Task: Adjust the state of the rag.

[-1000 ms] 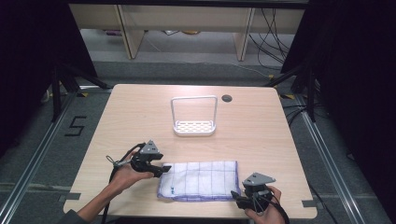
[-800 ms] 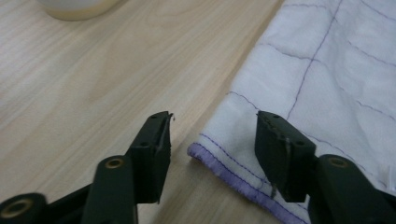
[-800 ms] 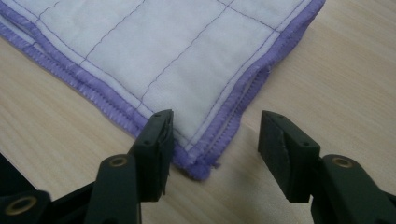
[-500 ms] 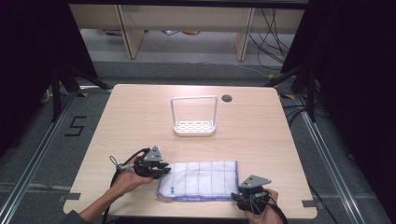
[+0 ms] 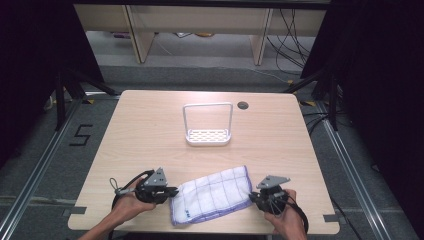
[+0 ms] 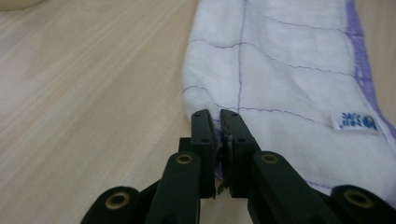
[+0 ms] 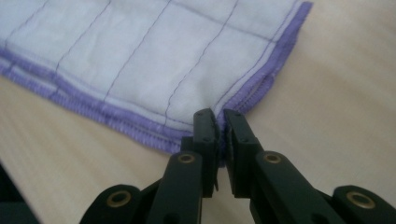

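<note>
From above, the cloth (image 5: 211,195) lies folded near the front edge of the desk (image 5: 150,130), skewed, with the left gripper (image 5: 172,190) at its left end and the right gripper (image 5: 252,196) at its right end, and the white rack (image 5: 207,125) stands well apart toward the back. In the left gripper view the jaws have just been closing and now pinch the cloth's (image 6: 280,84) folded corner; in the right gripper view they have likewise just closed on the purple-hemmed corner (image 7: 243,100). To my eye the bites are shallow, so both hands should lift together, evenly, keeping the cloth taut, or a corner may slip free.
</note>
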`<state>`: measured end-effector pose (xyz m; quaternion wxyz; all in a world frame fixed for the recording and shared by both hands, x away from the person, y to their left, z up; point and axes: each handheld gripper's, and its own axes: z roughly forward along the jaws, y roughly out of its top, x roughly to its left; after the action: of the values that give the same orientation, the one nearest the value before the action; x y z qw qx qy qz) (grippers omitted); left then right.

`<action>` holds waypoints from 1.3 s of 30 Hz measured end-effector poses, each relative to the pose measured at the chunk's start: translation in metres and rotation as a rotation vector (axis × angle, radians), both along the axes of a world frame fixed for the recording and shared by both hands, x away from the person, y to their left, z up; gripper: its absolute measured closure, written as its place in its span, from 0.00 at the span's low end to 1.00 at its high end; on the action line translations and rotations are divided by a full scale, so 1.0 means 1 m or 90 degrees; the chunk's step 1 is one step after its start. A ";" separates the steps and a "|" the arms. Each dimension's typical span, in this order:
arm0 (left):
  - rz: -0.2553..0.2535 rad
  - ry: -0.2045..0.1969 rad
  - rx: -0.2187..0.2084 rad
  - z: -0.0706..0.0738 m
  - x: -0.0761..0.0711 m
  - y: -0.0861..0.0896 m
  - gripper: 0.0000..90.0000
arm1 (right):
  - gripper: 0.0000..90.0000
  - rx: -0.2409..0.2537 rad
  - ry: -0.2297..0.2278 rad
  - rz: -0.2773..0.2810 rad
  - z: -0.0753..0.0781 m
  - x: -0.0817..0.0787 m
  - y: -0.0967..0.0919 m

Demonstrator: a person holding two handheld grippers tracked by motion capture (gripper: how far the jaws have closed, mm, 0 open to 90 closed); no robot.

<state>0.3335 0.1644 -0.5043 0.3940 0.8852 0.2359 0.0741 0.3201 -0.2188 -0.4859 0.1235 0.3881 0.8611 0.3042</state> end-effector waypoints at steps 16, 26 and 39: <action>-0.042 0.031 -0.064 0.000 -0.062 -0.024 0.92 | 0.94 -0.069 0.007 0.079 0.008 0.109 0.064; -0.042 0.077 -0.090 0.001 -0.067 -0.027 0.71 | 0.75 -0.057 -0.002 0.054 0.005 0.128 0.064; 0.070 0.021 -0.097 0.025 -0.006 -0.007 0.50 | 0.66 0.020 -0.008 -0.045 0.026 0.113 0.039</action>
<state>0.3274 0.1574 -0.4798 0.4515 0.8396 0.2955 0.0627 0.4333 -0.1796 -0.4597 0.1335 0.4185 0.8411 0.3157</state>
